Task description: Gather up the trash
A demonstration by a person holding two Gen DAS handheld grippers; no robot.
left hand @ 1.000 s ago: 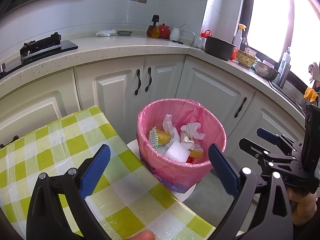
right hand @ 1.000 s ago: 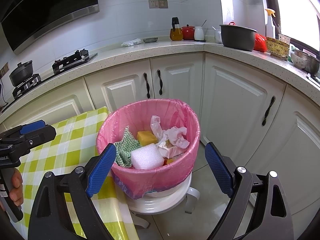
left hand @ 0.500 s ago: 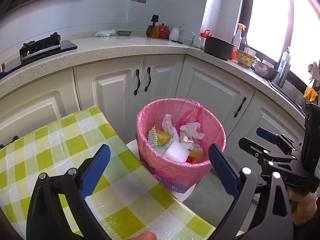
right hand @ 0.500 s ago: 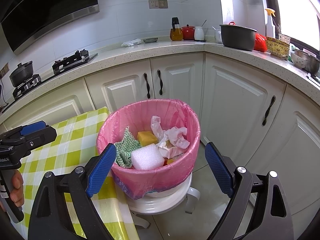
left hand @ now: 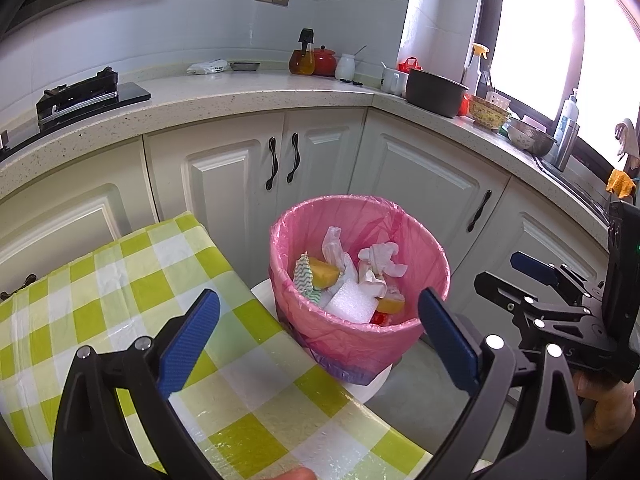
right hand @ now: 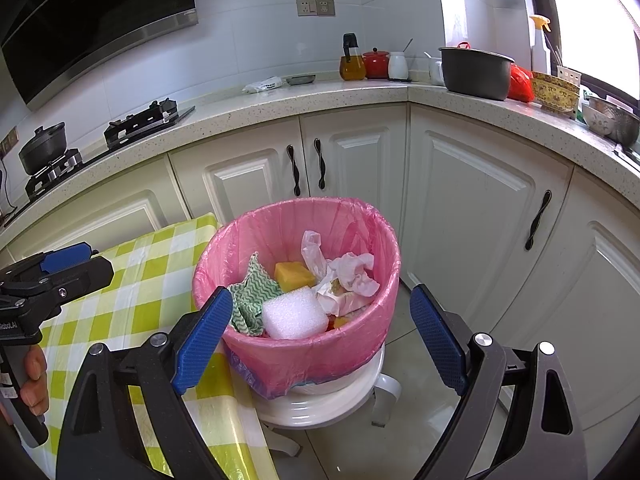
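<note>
Basically nothing's moved over the last second: the left gripper (left hand: 318, 338) and right gripper (right hand: 320, 334) both still hover spread wide and empty over the pink-lined bin (right hand: 298, 354), all the trash (right hand: 294, 316) already inside it, so collecting looks done.

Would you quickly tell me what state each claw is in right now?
Left claw: open, holding nothing.
Right claw: open, holding nothing.
</note>
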